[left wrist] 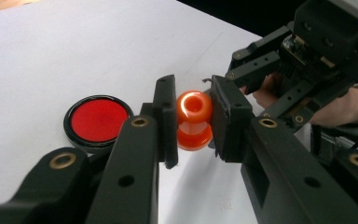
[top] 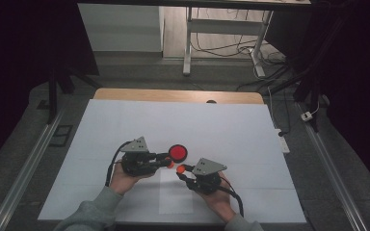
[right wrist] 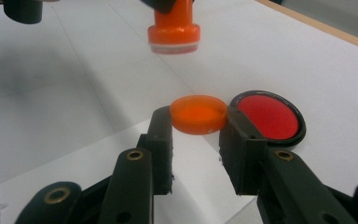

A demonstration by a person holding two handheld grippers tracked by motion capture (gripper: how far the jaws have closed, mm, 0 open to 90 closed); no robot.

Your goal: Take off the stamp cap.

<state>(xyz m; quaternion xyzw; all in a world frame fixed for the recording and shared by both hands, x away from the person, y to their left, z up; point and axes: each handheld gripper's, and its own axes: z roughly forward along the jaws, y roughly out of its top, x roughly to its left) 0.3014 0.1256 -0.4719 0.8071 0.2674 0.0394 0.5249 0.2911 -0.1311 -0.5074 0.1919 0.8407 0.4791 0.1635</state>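
Left hand-held gripper (left wrist: 193, 122) is clamped on the orange stamp (left wrist: 194, 120), jaws pinching its narrow waist, base hanging free above the white tabletop (top: 231, 130). Right hand-held gripper (right wrist: 196, 135) is closed on the loose orange cap (right wrist: 198, 114), gripped only by its thin rim, open side up. Stamp and cap are near each other but apart, both off the surface. Red ink pad (top: 178, 152) lies just beyond the left jaws.

Risks as I see them:
- Cap grip is shallow; any sideways push from the stamp could pop it out.
- Stamp could pivot at its waist if it meets the cap off-centre.
- Tilted approach means the cap jams instead of seating.
- Pad is close; a stray swing could nudge it.
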